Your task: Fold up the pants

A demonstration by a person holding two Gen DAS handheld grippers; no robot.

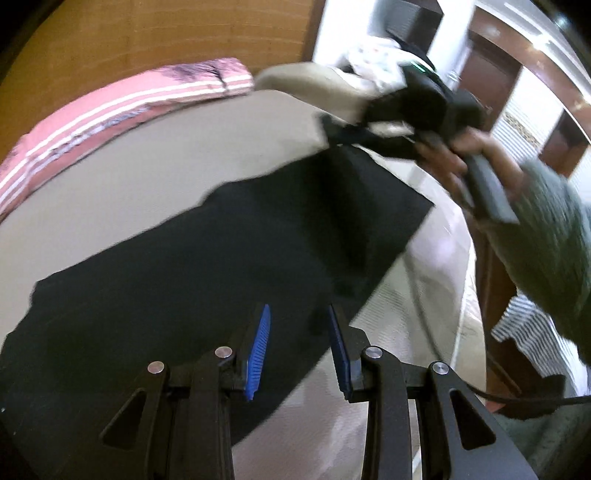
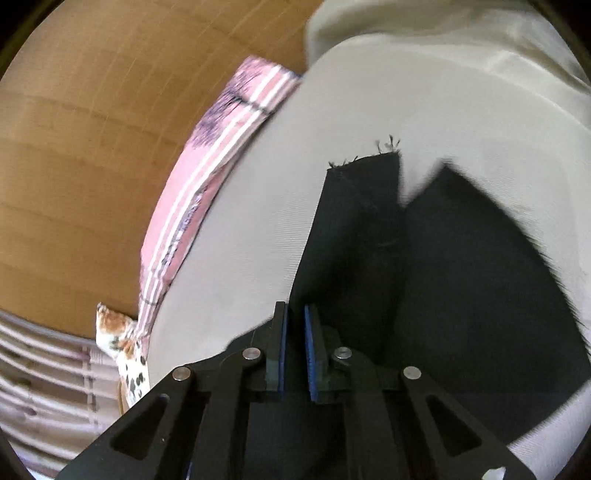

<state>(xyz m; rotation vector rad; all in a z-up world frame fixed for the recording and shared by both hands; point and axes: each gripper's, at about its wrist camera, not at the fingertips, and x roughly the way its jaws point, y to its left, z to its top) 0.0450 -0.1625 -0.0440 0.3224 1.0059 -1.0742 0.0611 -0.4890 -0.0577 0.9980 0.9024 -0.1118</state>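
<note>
Black pants (image 1: 192,266) lie spread on a beige bed sheet (image 1: 110,184). My left gripper (image 1: 299,314) is open just above the pants' near edge, holding nothing. The right gripper (image 1: 332,129) shows at the far end in the left wrist view, blurred, at a raised corner of the pants, held by a hand. In the right wrist view the right gripper (image 2: 295,310) has its blue pads a narrow gap apart over the pants (image 2: 461,277); I cannot tell whether cloth is pinched. A frayed leg hem (image 2: 369,158) lies ahead of it.
A pink striped pillow (image 1: 110,110) lies along the bed's far side against a wooden headboard (image 1: 147,33). A beige pillow (image 1: 306,85) and white patterned cloth (image 1: 373,62) sit at the back. The bed's edge (image 1: 461,314) runs at the right, near the person's grey sleeve (image 1: 546,236).
</note>
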